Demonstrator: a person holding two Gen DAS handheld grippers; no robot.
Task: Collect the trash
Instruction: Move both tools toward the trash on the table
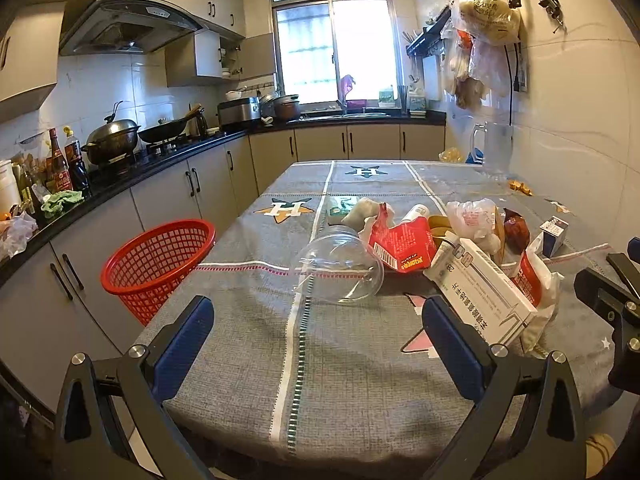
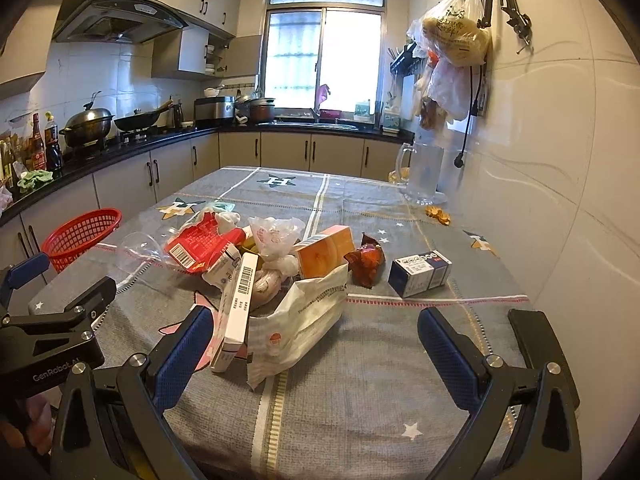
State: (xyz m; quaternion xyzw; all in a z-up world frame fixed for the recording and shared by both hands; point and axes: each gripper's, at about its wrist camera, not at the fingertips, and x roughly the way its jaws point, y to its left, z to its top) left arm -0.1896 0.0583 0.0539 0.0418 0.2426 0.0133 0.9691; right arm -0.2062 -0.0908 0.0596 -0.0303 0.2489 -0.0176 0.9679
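Both claws gape wide and hold nothing: the left claw (image 1: 318,344) above the bench's (image 1: 352,380) near edge, the right claw (image 2: 314,350) beside it. The trash pile (image 2: 264,264) lies mid-bench. A clear cup (image 1: 338,266) lies on its side, mouth toward the red basket (image 1: 158,262) off the left edge. The white carton's (image 1: 482,292) long axis runs near-to-far.

both low, windowward, table (image 1: 240,360) shared

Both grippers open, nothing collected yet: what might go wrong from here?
The clear plastic cup lies on its side, so a nudge may roll it off the table. The trash is heaped: pulling the long white box could topple the white paper bag. The red basket sits beyond the table edge; drops may miss.
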